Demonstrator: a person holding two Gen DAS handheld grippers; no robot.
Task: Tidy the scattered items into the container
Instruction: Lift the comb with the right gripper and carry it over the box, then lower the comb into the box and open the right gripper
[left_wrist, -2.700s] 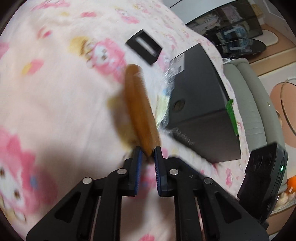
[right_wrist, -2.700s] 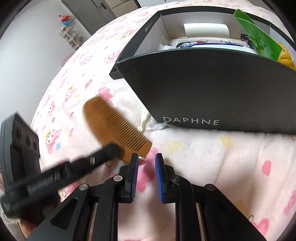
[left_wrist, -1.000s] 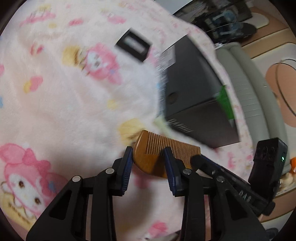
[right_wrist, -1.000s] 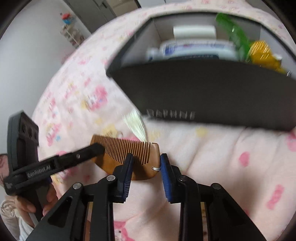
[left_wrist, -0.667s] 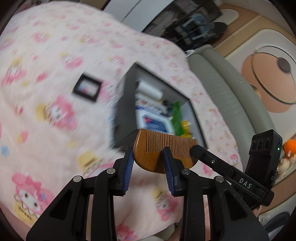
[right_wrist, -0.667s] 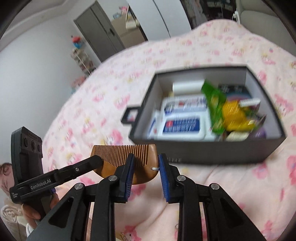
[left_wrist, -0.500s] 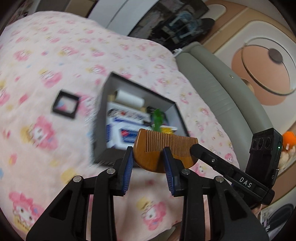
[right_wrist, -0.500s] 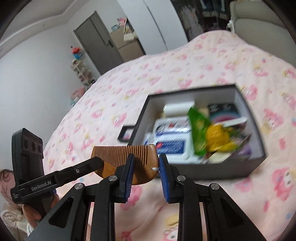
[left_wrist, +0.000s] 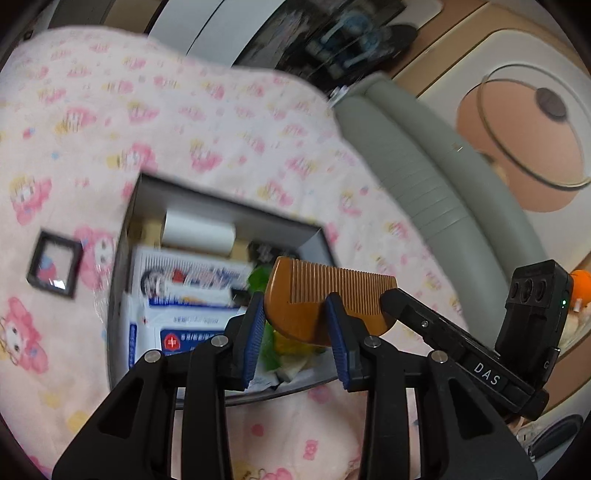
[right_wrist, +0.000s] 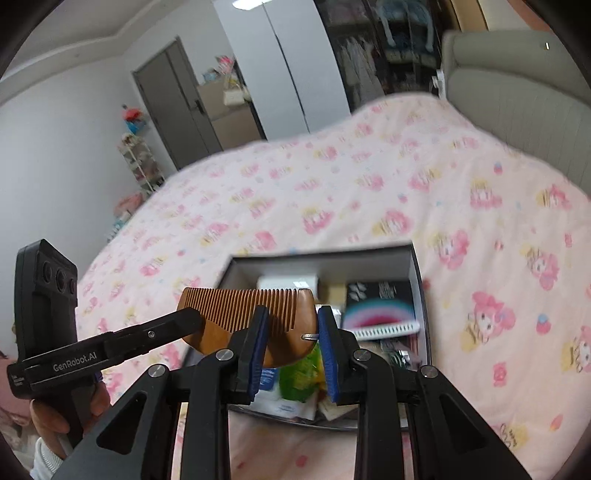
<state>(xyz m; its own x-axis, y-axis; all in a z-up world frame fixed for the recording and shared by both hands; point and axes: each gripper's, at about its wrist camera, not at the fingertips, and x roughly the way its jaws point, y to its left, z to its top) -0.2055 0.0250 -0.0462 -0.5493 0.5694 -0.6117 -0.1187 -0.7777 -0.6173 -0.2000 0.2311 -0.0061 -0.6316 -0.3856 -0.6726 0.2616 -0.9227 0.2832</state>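
A brown wooden comb (left_wrist: 317, 295) hangs in the air above the open black box (left_wrist: 122, 236), teeth pointing up. My left gripper (left_wrist: 295, 321) is shut on its rounded left end. My right gripper (right_wrist: 290, 328) is shut on its other end, and the comb also shows in the right wrist view (right_wrist: 243, 306). Each gripper shows in the other's view, the right one (left_wrist: 461, 354) and the left one (right_wrist: 110, 347). The box (right_wrist: 419, 280) holds white and blue packets (left_wrist: 184, 295), a white roll (left_wrist: 199, 229), a green wrapper (right_wrist: 299, 373) and a dark booklet (right_wrist: 380, 295).
A small black square frame (left_wrist: 55, 264) lies on the pink cartoon blanket (left_wrist: 110, 110) left of the box. A grey padded headboard (left_wrist: 436, 184) runs along the right. A door and shelves (right_wrist: 173, 103) stand at the far wall.
Both grippers have lifted the comb from the blanket beside the box to above its open top. The box now appears from above, with its contents in sight.
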